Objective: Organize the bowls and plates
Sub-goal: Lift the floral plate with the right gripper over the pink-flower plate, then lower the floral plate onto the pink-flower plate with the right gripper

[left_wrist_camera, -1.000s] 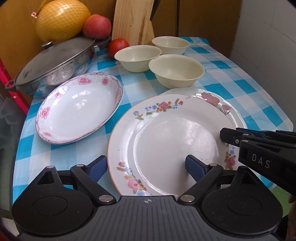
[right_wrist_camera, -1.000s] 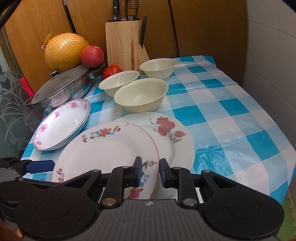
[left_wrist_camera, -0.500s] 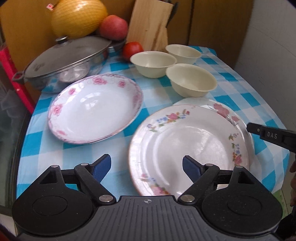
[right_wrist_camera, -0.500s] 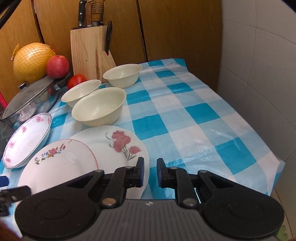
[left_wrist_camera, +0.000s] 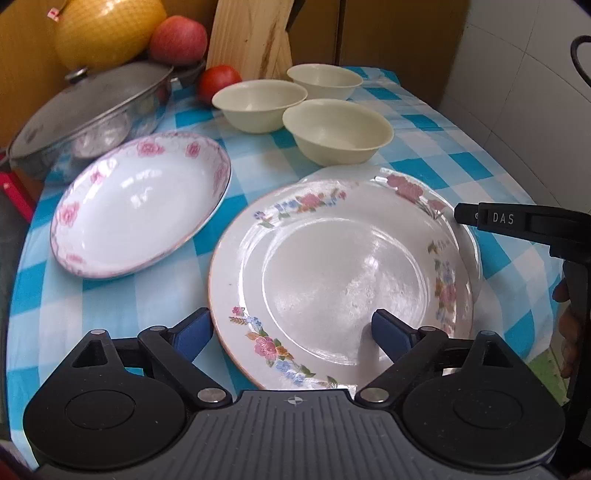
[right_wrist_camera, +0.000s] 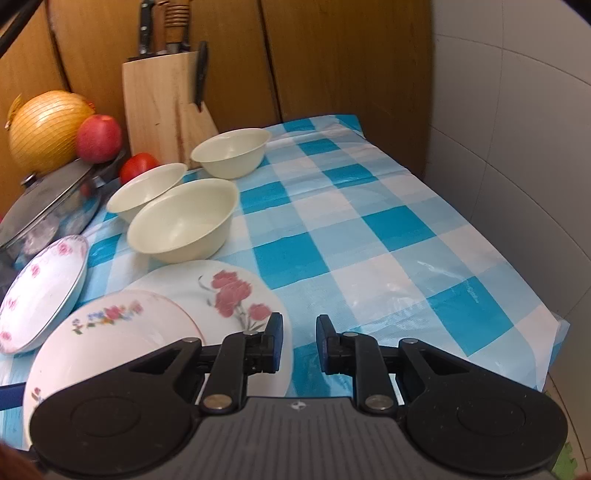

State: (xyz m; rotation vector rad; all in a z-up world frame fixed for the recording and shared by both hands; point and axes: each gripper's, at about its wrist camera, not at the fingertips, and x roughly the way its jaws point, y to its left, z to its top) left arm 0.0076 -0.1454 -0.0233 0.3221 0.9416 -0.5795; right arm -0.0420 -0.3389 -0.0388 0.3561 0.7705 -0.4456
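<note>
A flat plate with small mixed flowers (left_wrist_camera: 343,280) lies on top of a second flat plate with red flowers (left_wrist_camera: 410,186), offset to the left. A deep plate with a pink rose rim (left_wrist_camera: 140,206) sits to their left. Three cream bowls (left_wrist_camera: 338,129) stand behind. My left gripper (left_wrist_camera: 291,332) is open, its fingers straddling the top plate's near left rim, holding nothing. My right gripper (right_wrist_camera: 298,341) is a little open and empty, just off the red-flower plate's (right_wrist_camera: 236,295) right edge. The top plate (right_wrist_camera: 110,332) and bowls (right_wrist_camera: 184,221) also show there.
A lidded steel pan (left_wrist_camera: 92,110), a netted pomelo (left_wrist_camera: 107,29), an apple (left_wrist_camera: 179,40), a tomato (left_wrist_camera: 219,79) and a knife block (right_wrist_camera: 166,107) line the back left. Checked tablecloth (right_wrist_camera: 369,229) stretches right to a tiled wall (right_wrist_camera: 517,147).
My right gripper has drawn back off the plates to the right and opened slightly. My left gripper has shifted left, then in toward the top plate's near rim.
</note>
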